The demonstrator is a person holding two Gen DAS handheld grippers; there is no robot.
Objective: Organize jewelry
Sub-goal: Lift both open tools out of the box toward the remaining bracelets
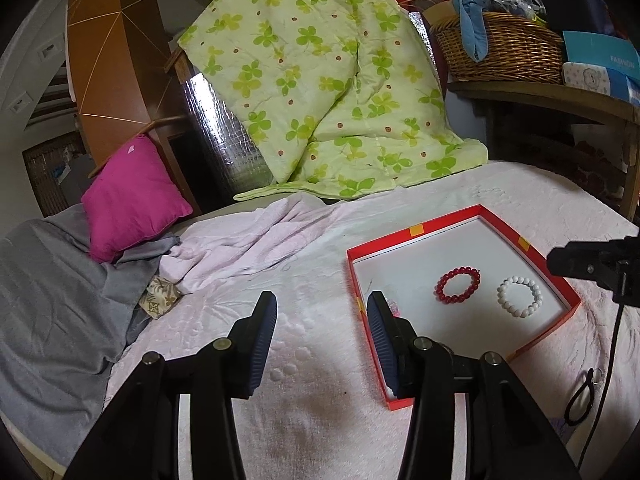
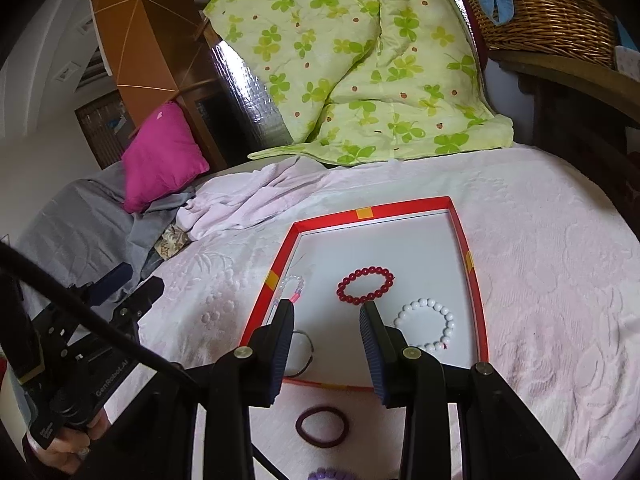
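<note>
A shallow red box (image 2: 476,300) with a white floor lies on the pale pink bedspread; it also shows in the left wrist view (image 1: 412,234). In it lie a red bead bracelet (image 2: 365,285) (image 1: 458,285), a white bead bracelet (image 2: 426,326) (image 1: 519,296), a clear bead bracelet (image 2: 292,284) and a thin dark band (image 2: 306,350). My right gripper (image 2: 326,310) is open and empty over the box's near part. My left gripper (image 1: 322,304) is open and empty over the bedspread, left of the box. A dark maroon hair tie (image 2: 322,426) and a purple bead bracelet (image 2: 330,473) lie in front of the box.
A green clover quilt (image 1: 332,80) is heaped at the back. A magenta pillow (image 1: 134,200) and grey cloth (image 1: 52,300) lie at the left. A wicker basket (image 1: 500,46) stands on a wooden table at the back right. A black loop (image 1: 582,400) lies right of the box.
</note>
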